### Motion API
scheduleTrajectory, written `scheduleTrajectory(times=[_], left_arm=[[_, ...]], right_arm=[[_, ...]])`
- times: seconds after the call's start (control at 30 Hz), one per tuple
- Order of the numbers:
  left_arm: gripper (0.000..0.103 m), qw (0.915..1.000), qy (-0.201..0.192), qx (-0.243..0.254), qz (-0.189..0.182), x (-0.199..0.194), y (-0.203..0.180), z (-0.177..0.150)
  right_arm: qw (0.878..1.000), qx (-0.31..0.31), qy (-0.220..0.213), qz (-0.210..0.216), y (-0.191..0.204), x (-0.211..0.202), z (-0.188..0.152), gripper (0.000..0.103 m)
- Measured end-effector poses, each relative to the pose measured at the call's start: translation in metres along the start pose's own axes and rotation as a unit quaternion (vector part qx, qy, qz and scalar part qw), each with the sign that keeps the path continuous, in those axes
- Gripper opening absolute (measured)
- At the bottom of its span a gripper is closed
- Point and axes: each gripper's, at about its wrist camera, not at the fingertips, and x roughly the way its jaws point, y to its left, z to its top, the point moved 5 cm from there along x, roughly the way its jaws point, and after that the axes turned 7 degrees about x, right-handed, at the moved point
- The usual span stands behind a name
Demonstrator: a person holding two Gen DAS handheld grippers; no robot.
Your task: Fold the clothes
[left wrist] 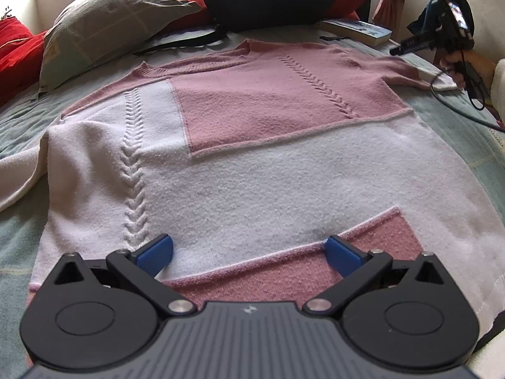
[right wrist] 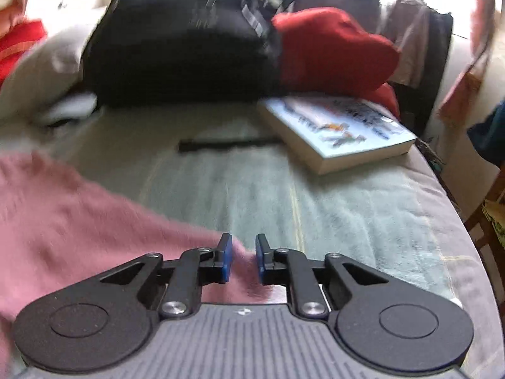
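Note:
A pink and white knitted sweater [left wrist: 252,164] lies spread flat on the bed, neck away from me. My left gripper [left wrist: 249,252] hovers open over its near hem, blue pads [left wrist: 156,254] wide apart, above a pink patch. Its left sleeve [left wrist: 22,173] trails off to the left. My right gripper [right wrist: 243,259] has its pads close together with the pink right sleeve [right wrist: 94,227] pinched between them. In the left wrist view a hand holds that gripper [left wrist: 397,50] at the far right, over the sleeve's end [left wrist: 442,83]. The right wrist view is blurred.
A black bag [right wrist: 176,41], a grey pillow [left wrist: 110,25] and red cushions [right wrist: 331,50] crowd the head of the bed. A thick book [right wrist: 341,129] lies at the far right, a dark strap [right wrist: 221,143] beside it. Green bedspread [right wrist: 347,214] shows right of the sweater.

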Motion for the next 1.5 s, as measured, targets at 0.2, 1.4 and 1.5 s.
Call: scheduleTrajectory(times=[0.2, 1.4, 1.5], left_arm=[[0.102, 1.0000, 0.001, 0.002, 0.002, 0.000, -0.002, 0.001], [0.102, 0.9994, 0.009, 0.031, -0.011, -0.005, -0.026, 0.007], [0.102, 0.9995, 0.008, 0.027, -0.016, -0.008, -0.027, 0.006]], right_arm=[[0.984, 0.077, 0.027, 0.157, 0.049, -0.016, 0.005, 0.065], [0.974, 0.208, 0.026, -0.086, -0.089, -0.032, -0.039, 0.075], [0.972, 0.217, 0.029, -0.088, -0.087, -0.031, -0.039, 0.075]])
